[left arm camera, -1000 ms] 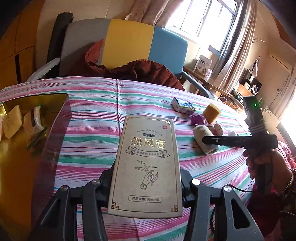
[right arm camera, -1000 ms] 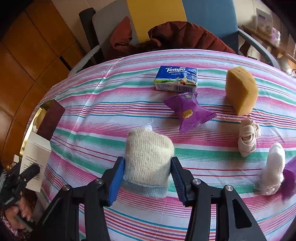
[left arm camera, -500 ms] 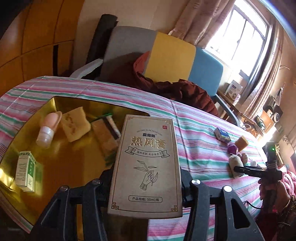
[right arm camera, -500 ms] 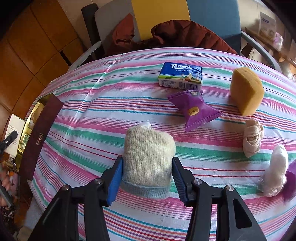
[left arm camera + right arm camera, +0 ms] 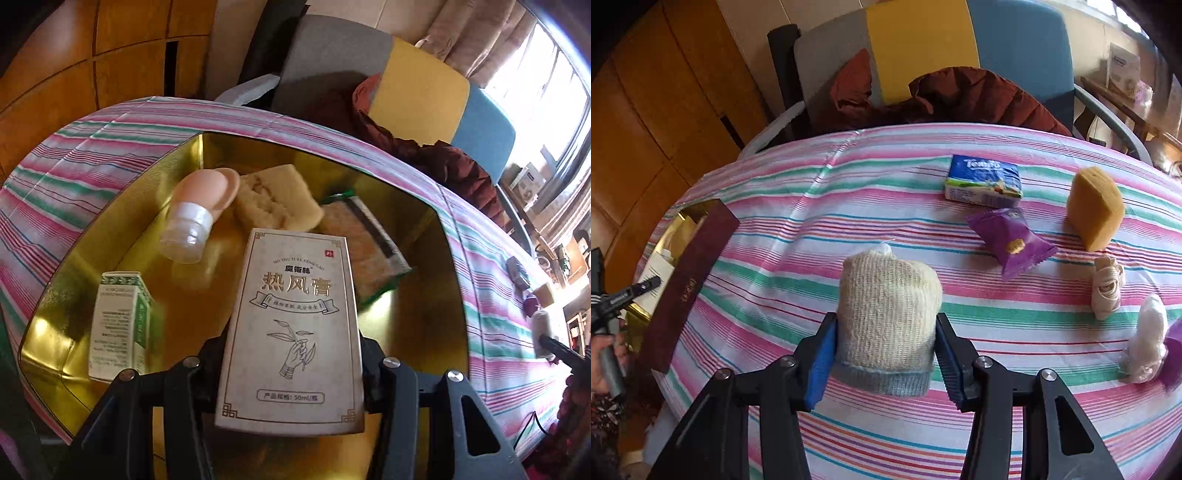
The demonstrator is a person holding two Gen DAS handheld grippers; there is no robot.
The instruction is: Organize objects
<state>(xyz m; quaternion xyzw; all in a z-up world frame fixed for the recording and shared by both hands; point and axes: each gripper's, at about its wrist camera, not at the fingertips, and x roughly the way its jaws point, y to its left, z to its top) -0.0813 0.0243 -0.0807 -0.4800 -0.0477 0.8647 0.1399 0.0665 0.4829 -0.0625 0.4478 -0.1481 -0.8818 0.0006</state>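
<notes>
My left gripper (image 5: pixel 293 354) is shut on a beige ointment box (image 5: pixel 293 328) and holds it above the open gold tin (image 5: pixel 448 295). In the tin lie a peach bottle (image 5: pixel 201 210), a tan sponge (image 5: pixel 275 201), a green-edged packet (image 5: pixel 364 243) and a green-white box (image 5: pixel 120 325). My right gripper (image 5: pixel 884 354) is shut on a rolled cream sock (image 5: pixel 886 314) over the striped tablecloth (image 5: pixel 812 229). The tin's maroon side (image 5: pixel 689 280) and the left gripper (image 5: pixel 626 295) show at the left of the right wrist view.
On the cloth lie a Tempo tissue pack (image 5: pixel 984 181), a purple snack packet (image 5: pixel 1012 242), a yellow sponge (image 5: pixel 1095 206), a beige bundle (image 5: pixel 1108 286) and a white wad (image 5: pixel 1147 338). A chair with a brown jacket (image 5: pixel 960 96) stands behind the table.
My left gripper has swung left with the ointment box, from over the cloth to above the gold tin. My right gripper, shut on the sock, has lifted and shifted slightly.
</notes>
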